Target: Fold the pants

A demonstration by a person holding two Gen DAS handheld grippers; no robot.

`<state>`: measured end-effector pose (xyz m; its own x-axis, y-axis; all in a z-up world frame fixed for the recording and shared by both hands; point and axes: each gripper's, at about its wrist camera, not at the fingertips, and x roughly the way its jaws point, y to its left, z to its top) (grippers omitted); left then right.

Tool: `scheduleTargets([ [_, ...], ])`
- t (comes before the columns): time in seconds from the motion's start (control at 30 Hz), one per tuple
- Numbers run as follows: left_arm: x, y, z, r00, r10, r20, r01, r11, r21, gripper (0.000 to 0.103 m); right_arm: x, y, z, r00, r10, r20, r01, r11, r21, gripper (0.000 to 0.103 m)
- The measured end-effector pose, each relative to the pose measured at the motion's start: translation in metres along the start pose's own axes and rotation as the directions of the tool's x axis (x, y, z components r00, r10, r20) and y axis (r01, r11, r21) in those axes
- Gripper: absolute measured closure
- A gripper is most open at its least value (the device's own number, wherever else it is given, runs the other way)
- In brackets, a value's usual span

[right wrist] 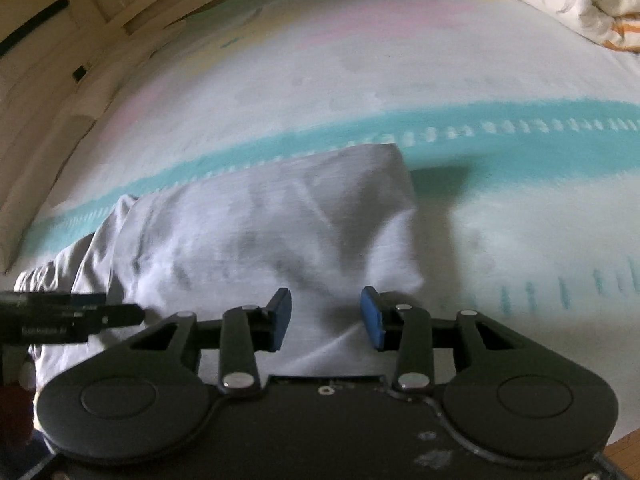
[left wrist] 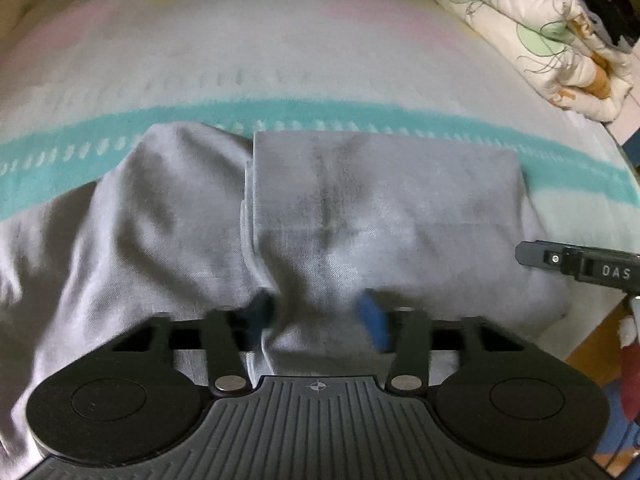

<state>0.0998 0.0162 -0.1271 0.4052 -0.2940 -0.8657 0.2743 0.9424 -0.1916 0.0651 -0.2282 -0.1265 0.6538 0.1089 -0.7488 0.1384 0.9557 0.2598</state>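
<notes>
Light grey pants (left wrist: pixel 320 208) lie folded on a bed, with a flat folded part on the right and bunched cloth on the left. My left gripper (left wrist: pixel 320 314) is open, its blue pads on either side of a hump of the near cloth. The pants also show in the right wrist view (right wrist: pixel 280 224). My right gripper (right wrist: pixel 326 316) is open over their near right corner, holding nothing. The right gripper shows at the right edge of the left wrist view (left wrist: pixel 580 264). The left gripper shows at the left of the right wrist view (right wrist: pixel 72 316).
The bed sheet (left wrist: pixel 320 60) is pale with a teal stripe (left wrist: pixel 440 120) behind the pants. A folded floral quilt (left wrist: pixel 532 28) lies at the far right corner. The bed's right edge and a wooden floor (left wrist: pixel 592 352) are beside it. A wall (right wrist: pixel 60 40) runs along the far left.
</notes>
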Motion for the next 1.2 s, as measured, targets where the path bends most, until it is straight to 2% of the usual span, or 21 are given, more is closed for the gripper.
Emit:
scheduleTargets([
  [0.03, -0.003, 0.000, -0.001, 1.000, 0.004, 0.005, -0.004, 1.000, -0.007, 0.084, -0.001, -0.003, 0.001, 1.000, 0.000, 0.002, 0.000, 1.000, 0.008, 0.062],
  [0.07, -0.006, 0.001, -0.001, 1.000, -0.004, 0.009, 0.004, 1.000, -0.023, 0.090, -0.002, -0.005, 0.001, 1.000, -0.001, 0.005, 0.001, 1.000, 0.014, 0.062],
  [0.13, -0.019, 0.010, -0.002, 0.996, -0.089, 0.013, 0.089, 0.992, -0.090, 0.097, -0.002, -0.009, 0.001, 1.000, -0.005, 0.011, 0.005, 1.000, 0.021, 0.062],
  [0.2, -0.033, 0.015, -0.003, 0.985, -0.171, 0.038, 0.174, 0.976, -0.132, 0.097, -0.004, -0.012, 0.003, 1.000, -0.009, 0.018, 0.008, 1.000, 0.030, 0.062],
  [0.23, -0.038, 0.014, -0.004, 0.983, -0.176, 0.049, 0.181, 0.976, -0.123, 0.097, -0.003, -0.012, 0.003, 1.000, -0.012, 0.021, 0.011, 0.999, 0.034, 0.061],
  [0.3, -0.039, 0.016, -0.008, 0.989, -0.148, 0.029, 0.150, 0.984, -0.101, 0.096, -0.006, -0.014, 0.004, 0.999, -0.022, 0.030, 0.020, 0.999, 0.043, 0.060],
  [0.4, -0.020, 0.031, -0.015, 0.993, -0.104, -0.056, 0.093, 0.979, -0.183, 0.096, -0.013, -0.015, 0.007, 0.998, -0.037, 0.043, 0.036, 0.999, 0.027, 0.059],
  [0.47, -0.015, 0.046, -0.016, 0.990, -0.131, -0.052, 0.114, 0.962, -0.250, 0.097, -0.016, -0.013, 0.007, 0.999, -0.029, 0.045, 0.029, 1.000, 0.013, 0.058],
  [0.53, -0.020, 0.056, -0.015, 0.990, -0.132, -0.041, 0.115, 0.951, -0.286, 0.097, -0.022, -0.013, 0.006, 0.999, 0.011, 0.042, -0.011, 1.000, 0.006, 0.057],
  [0.6, -0.023, 0.058, -0.014, 0.992, -0.117, -0.037, 0.101, 0.953, -0.284, 0.097, -0.027, -0.009, 0.004, 0.998, 0.054, 0.036, -0.054, 0.998, -0.016, 0.057],
  [0.73, -0.017, 0.045, -0.012, 0.991, -0.121, -0.056, 0.102, 0.960, -0.261, 0.096, -0.022, 0.005, -0.005, 0.998, 0.056, -0.004, -0.056, 0.991, -0.120, 0.058],
  [0.83, -0.017, 0.035, -0.009, 0.991, -0.122, -0.056, 0.106, 0.966, -0.234, 0.096, -0.002, 0.013, -0.015, 0.990, -0.067, -0.125, 0.035, 0.969, -0.246, 0.065],
  [0.9, -0.017, 0.033, -0.009, 0.992, -0.116, -0.056, 0.101, 0.970, -0.223, 0.096, -0.003, 0.020, -0.018, 0.989, -0.092, -0.119, 0.052, 0.951, -0.306, 0.065],
  [1.0, -0.014, 0.037, -0.008, 0.992, -0.114, -0.049, 0.101, 0.971, -0.218, 0.093, -0.006, 0.022, -0.016, 0.988, -0.097, -0.121, 0.056, 0.950, -0.308, 0.063],
  [1.07, -0.010, 0.038, -0.003, 0.992, -0.118, -0.036, 0.108, 0.970, -0.218, 0.076, -0.004, 0.023, -0.016, 0.987, -0.096, -0.128, 0.053, 0.951, -0.304, 0.061],
  [1.2, 0.000, 0.046, 0.010, 0.987, -0.161, -0.020, 0.150, 0.950, -0.274, 0.076, -0.004, 0.029, -0.017, 0.984, -0.117, -0.134, 0.066, 0.940, -0.334, 0.059],
])
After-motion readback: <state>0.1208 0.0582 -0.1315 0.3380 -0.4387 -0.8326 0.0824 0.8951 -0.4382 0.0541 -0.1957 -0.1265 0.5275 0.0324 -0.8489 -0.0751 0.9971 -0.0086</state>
